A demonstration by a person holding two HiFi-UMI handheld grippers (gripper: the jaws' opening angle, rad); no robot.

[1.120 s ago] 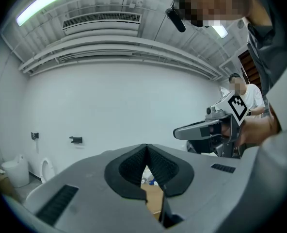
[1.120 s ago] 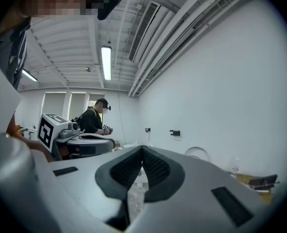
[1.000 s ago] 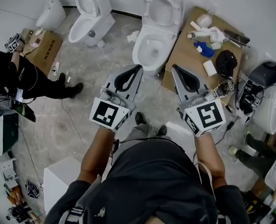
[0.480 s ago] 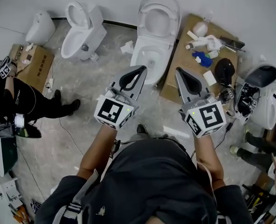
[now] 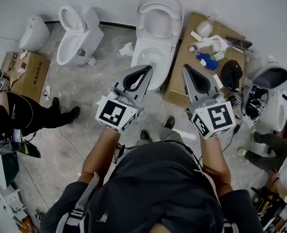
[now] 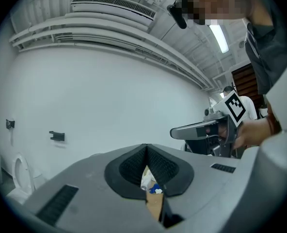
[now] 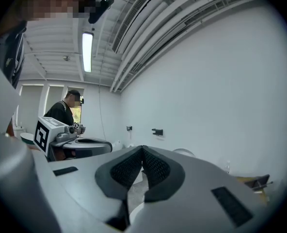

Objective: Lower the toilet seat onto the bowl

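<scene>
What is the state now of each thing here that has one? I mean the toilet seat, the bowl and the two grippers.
toilet seat: raised, standing up behind the bowl, not lowered yet.
bowl: uncovered.
left gripper: shut, with nothing between the jaws, short of the toilet.
right gripper: shut, with nothing between the jaws, short of the toilet.

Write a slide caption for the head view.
Left gripper and right gripper, both shut and empty, held before the toilet bowl; its seat is raised.
</scene>
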